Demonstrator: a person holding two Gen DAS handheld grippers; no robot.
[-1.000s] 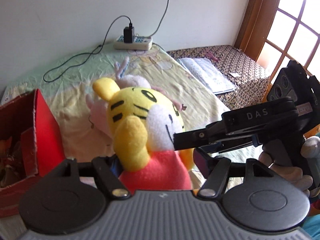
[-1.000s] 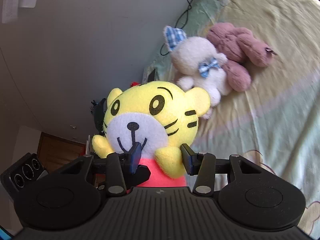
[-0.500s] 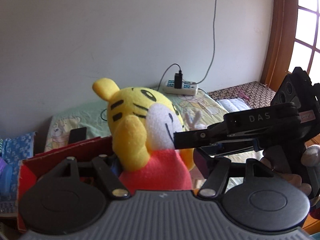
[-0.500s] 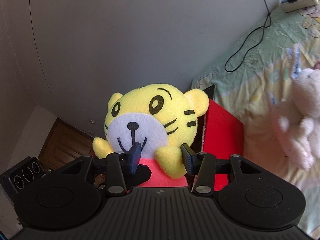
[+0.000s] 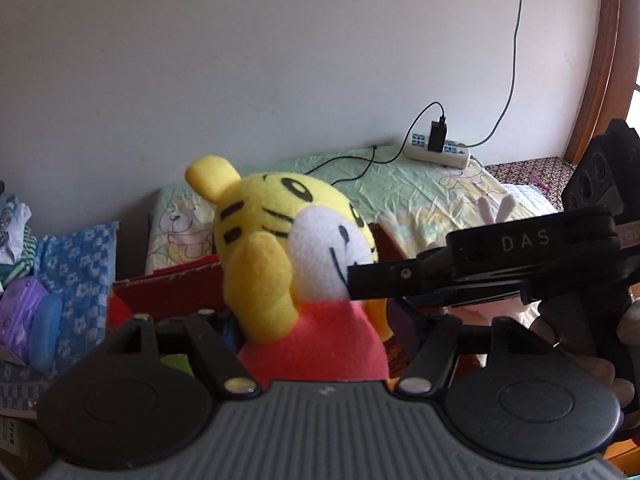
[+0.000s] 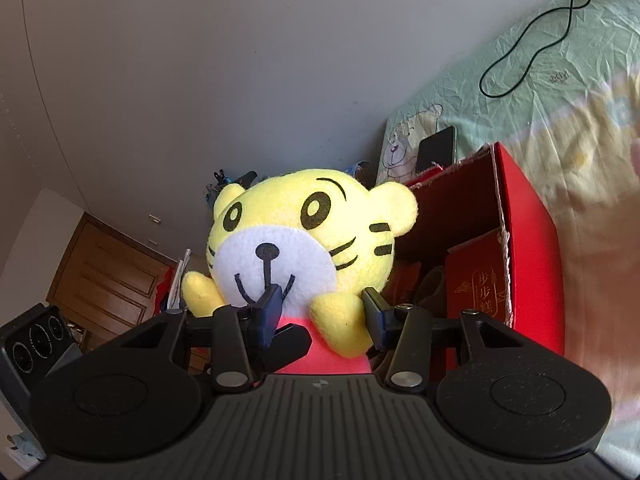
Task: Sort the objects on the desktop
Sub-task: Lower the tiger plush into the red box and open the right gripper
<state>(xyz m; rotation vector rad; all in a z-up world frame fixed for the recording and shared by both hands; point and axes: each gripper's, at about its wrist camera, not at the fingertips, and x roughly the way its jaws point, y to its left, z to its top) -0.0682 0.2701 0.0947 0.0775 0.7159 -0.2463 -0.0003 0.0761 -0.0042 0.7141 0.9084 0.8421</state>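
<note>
Grey wall behind; bed sheet (image 6: 560, 92) pale green, cartoon-printed. Red box (image 6: 528, 240) open on sheet, inner carton printed with gold Chinese characters, partly legible. Yellow tiger plush (image 6: 300, 240) held up in front of box, clamped at red body by right gripper (image 6: 324, 312) and apparently left gripper (image 5: 316, 344), fingertips hidden. "DAS" lettered on right gripper body.

My right gripper (image 6: 322, 312) is clamped on the yellow tiger plush (image 6: 304, 248) at its red-clad body, one finger under the chin, the other against its paw. The plush faces my camera, upright. Behind it, to the right, stands an open red box (image 6: 524, 236) on the bed sheet (image 6: 560, 92). A dark phone (image 6: 437, 149) lies beyond the box, near a black cable (image 6: 532, 54).
</note>
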